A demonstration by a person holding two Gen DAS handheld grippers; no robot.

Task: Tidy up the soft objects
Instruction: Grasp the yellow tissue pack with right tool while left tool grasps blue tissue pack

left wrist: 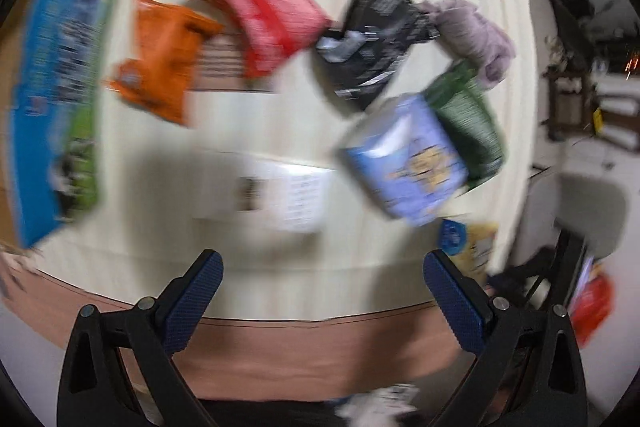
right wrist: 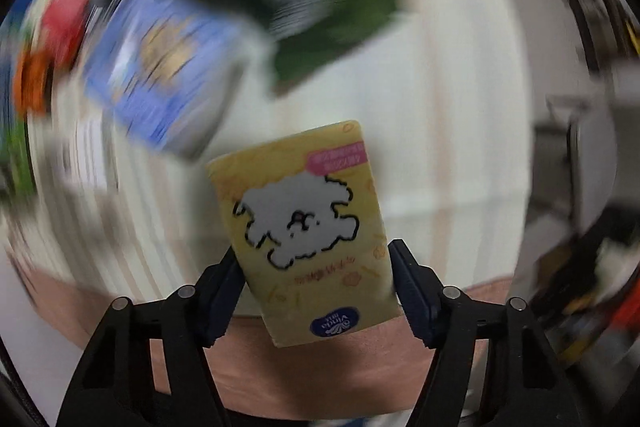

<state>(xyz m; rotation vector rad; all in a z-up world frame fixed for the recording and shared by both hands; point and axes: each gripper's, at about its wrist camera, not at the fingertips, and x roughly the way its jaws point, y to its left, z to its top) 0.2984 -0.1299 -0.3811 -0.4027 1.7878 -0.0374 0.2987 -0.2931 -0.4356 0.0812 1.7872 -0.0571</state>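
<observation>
My right gripper (right wrist: 314,259) is shut on a yellow tissue pack (right wrist: 304,223) with a white dog drawing and holds it above the table's near edge. The pack also shows in the left wrist view (left wrist: 476,247) at the right. My left gripper (left wrist: 322,267) is open and empty above the near edge of the cream striped table (left wrist: 280,259). On the table lie an orange bag (left wrist: 164,63), a red bag (left wrist: 260,15), a black bag (left wrist: 372,39), a blue pack (left wrist: 404,159), a green bag (left wrist: 468,119), a white pack (left wrist: 280,195) and a lilac cloth (left wrist: 476,35). Both views are motion-blurred.
A large blue and green box (left wrist: 60,75) lies along the table's left side. The table's pink-brown front edge (left wrist: 304,351) runs below the grippers. Dark clutter and furniture (left wrist: 576,99) stand off the right side.
</observation>
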